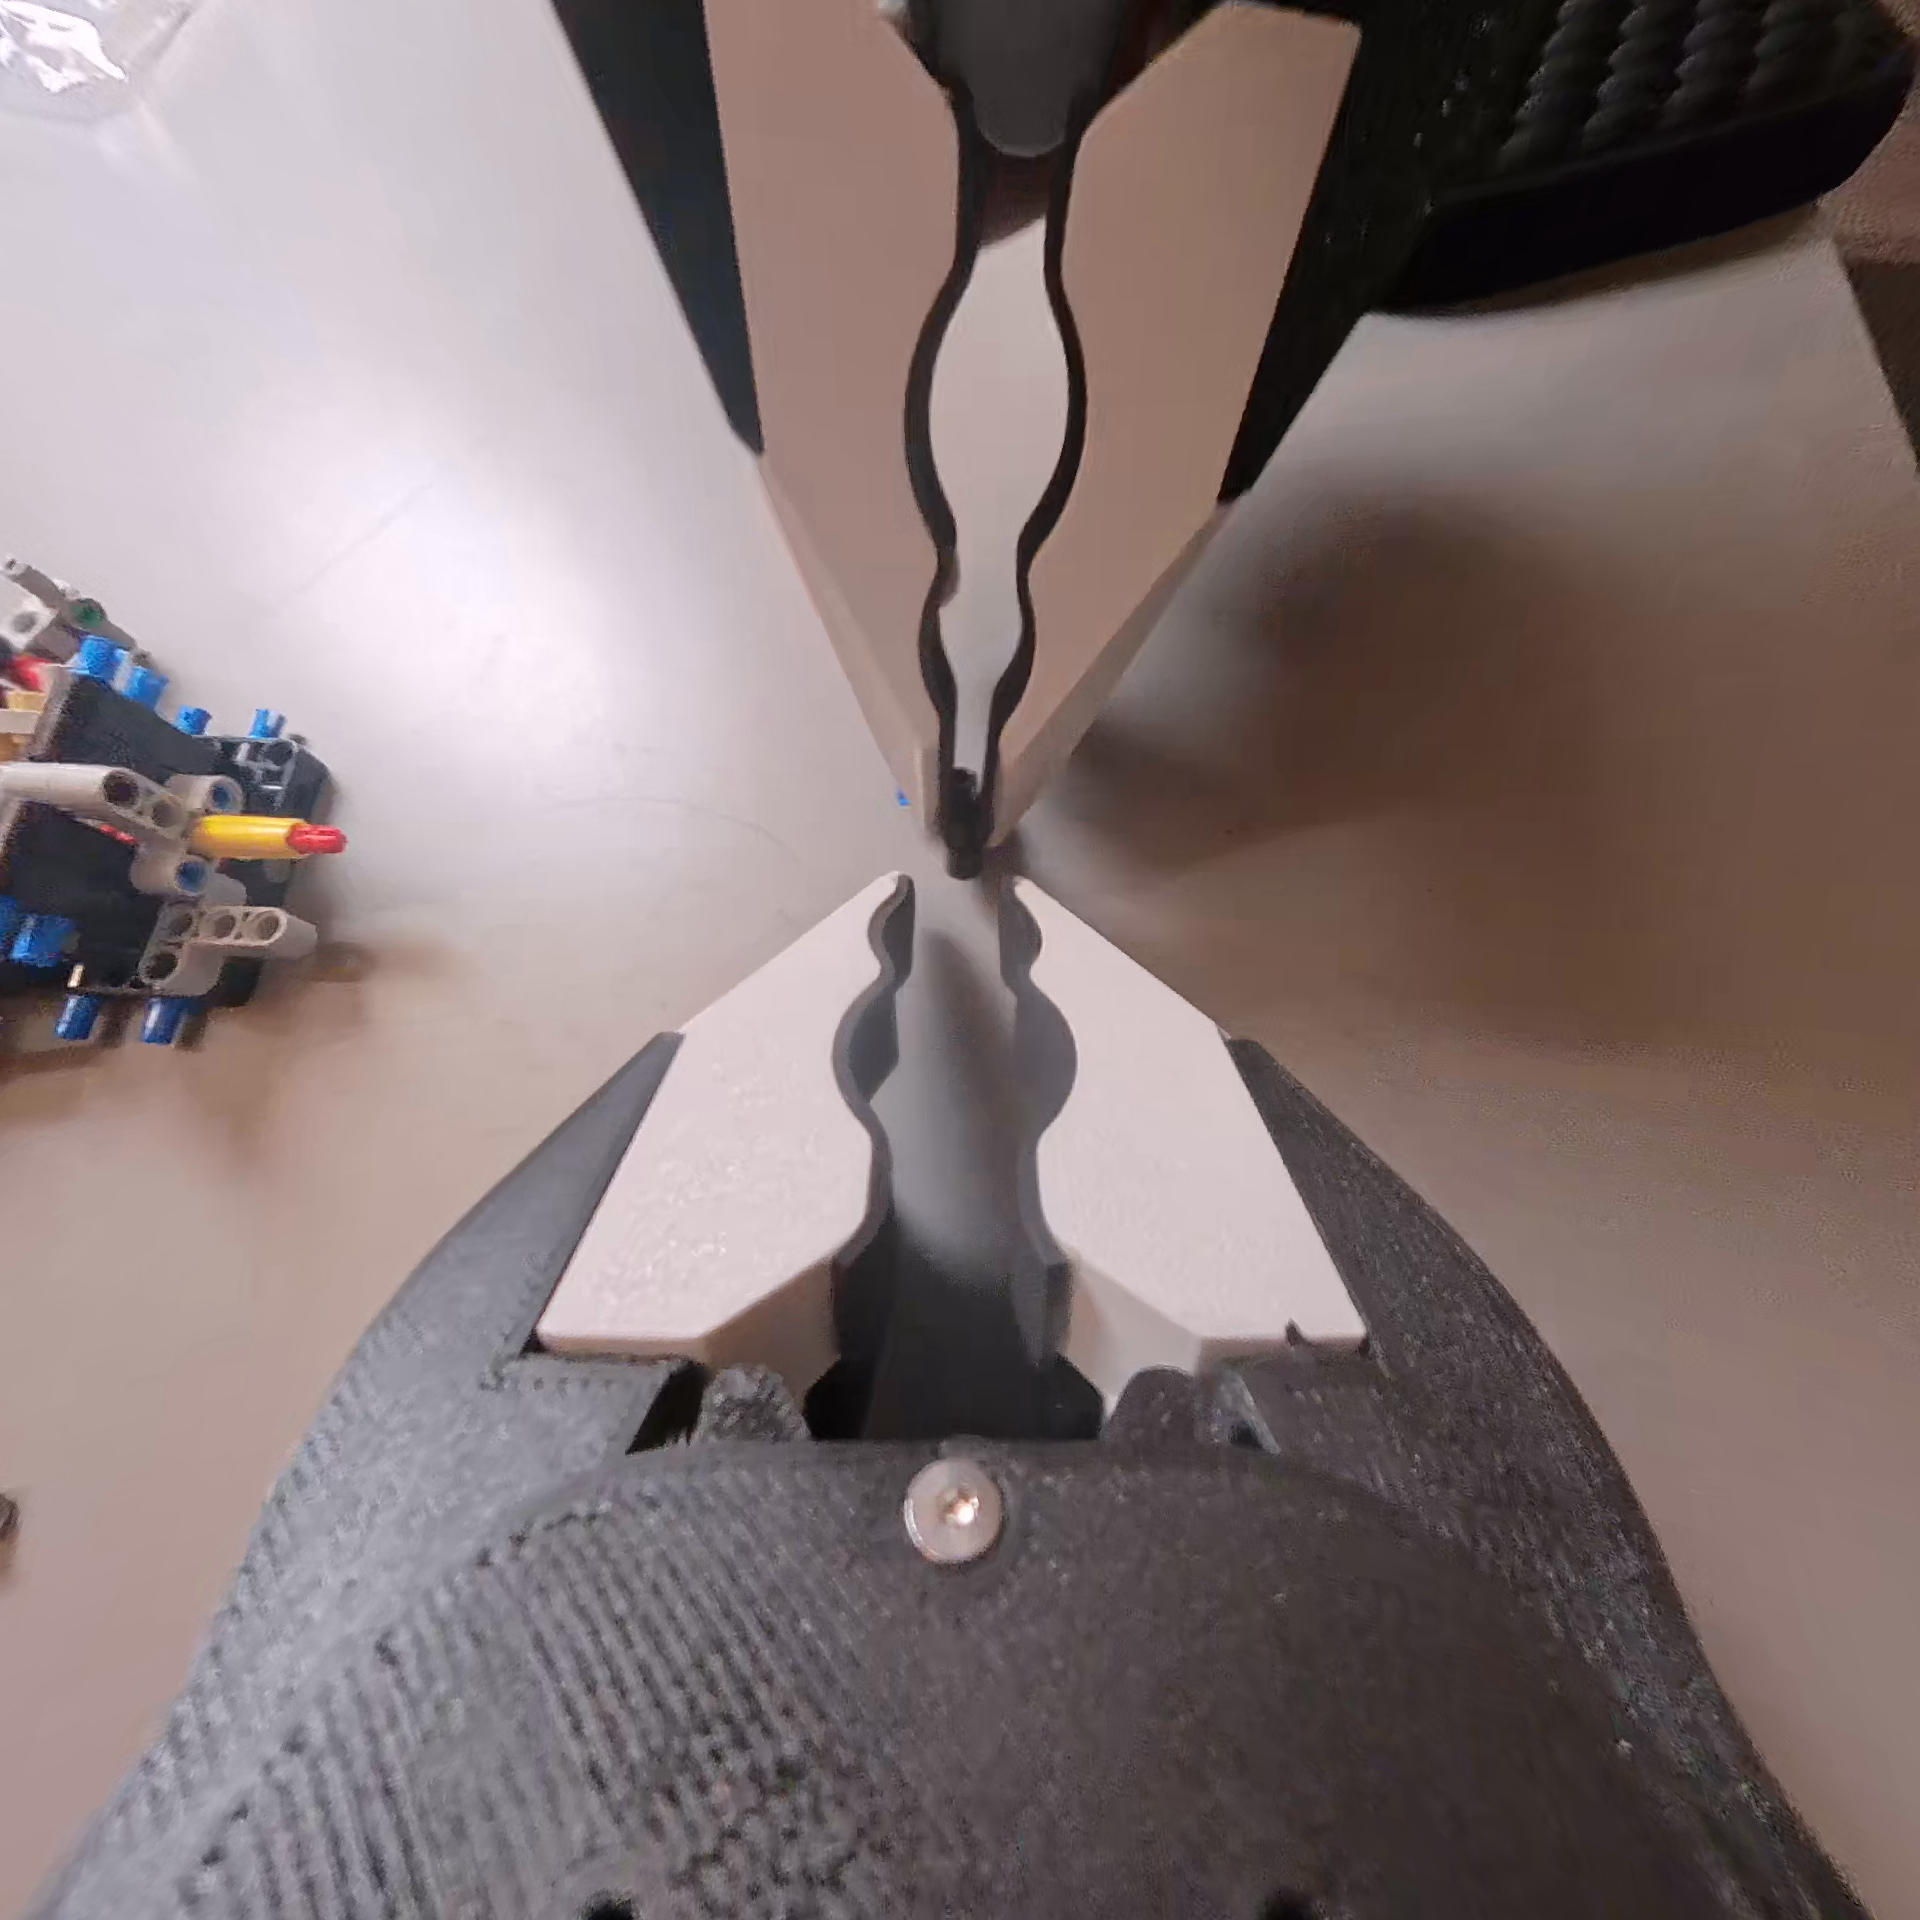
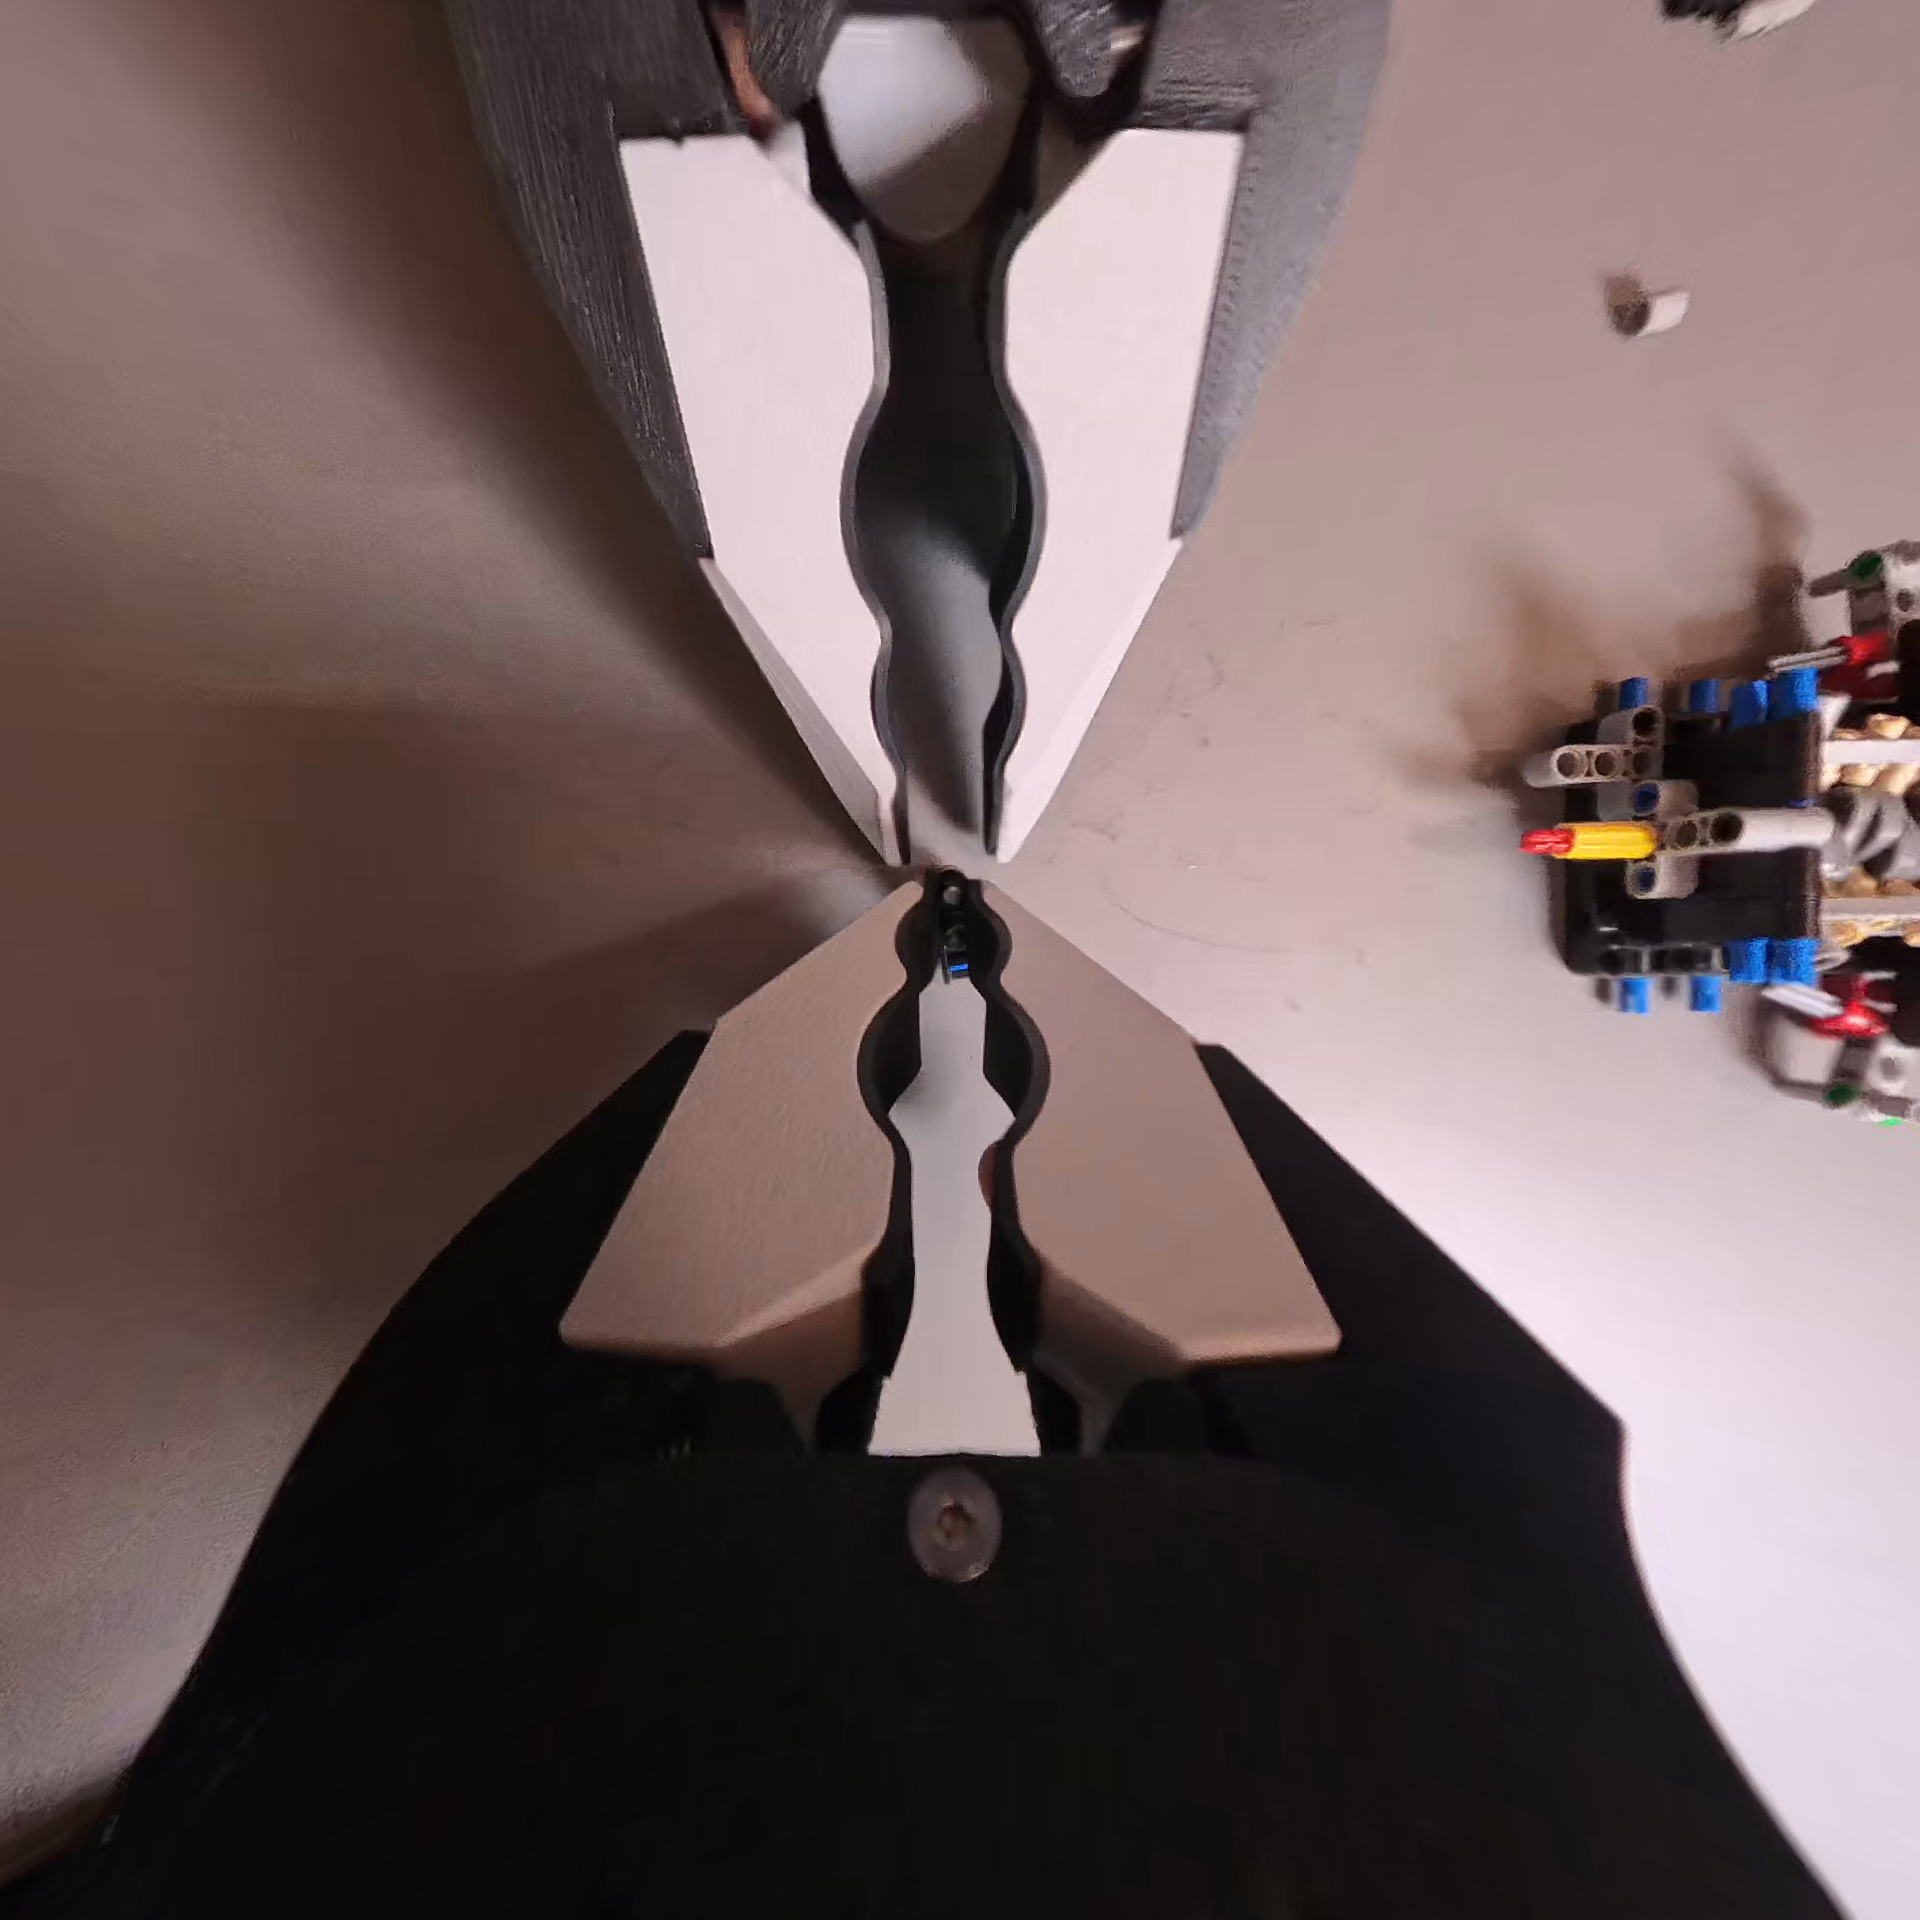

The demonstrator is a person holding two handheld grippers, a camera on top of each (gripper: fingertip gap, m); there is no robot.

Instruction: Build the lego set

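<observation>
**Two grippers tip to tip over a tan table, small black peg between them**

Item 1. Right gripper (image 2: 951, 914). Seen from its own camera, it enters at 6 o'clock; its two tan fingers (image 2: 790, 1101) are drawn nearly together and pinch a small black peg (image 2: 952, 935) with a blue mark at the tips. In the left wrist view the same gripper (image 1: 964, 821) comes down from 12 o'clock, the peg (image 1: 963, 826) poking out of its tips.

Item 2. Left gripper (image 1: 956, 894). Enters its own view at 6 o'clock. Fingers (image 1: 748, 1122) narrowly parted, a slim gap between the tips, nothing gripped. The tips sit just beside the end of the peg; whether they touch it cannot be told. In the right wrist view it (image 2: 945, 842) hangs from 12 o'clock, tips slightly apart.

Item 3. Partly built model (image 1: 135, 831). On the table (image 1: 1507, 935) at 9 o'clock in the left wrist view, well apart from both grippers; black frame, grey beams, blue pins, a yellow rod with a red tip. At 3 o'clock in the right wrist view (image 2: 1725, 831).

Item 4. Loose grey piece (image 2: 1647, 307). On the table at 2 o'clock in the right wrist view, blurred.

Item 5. Clear plastic bag (image 1: 57, 47). At 10 o'clock, far corner of the left wrist view.
</observation>
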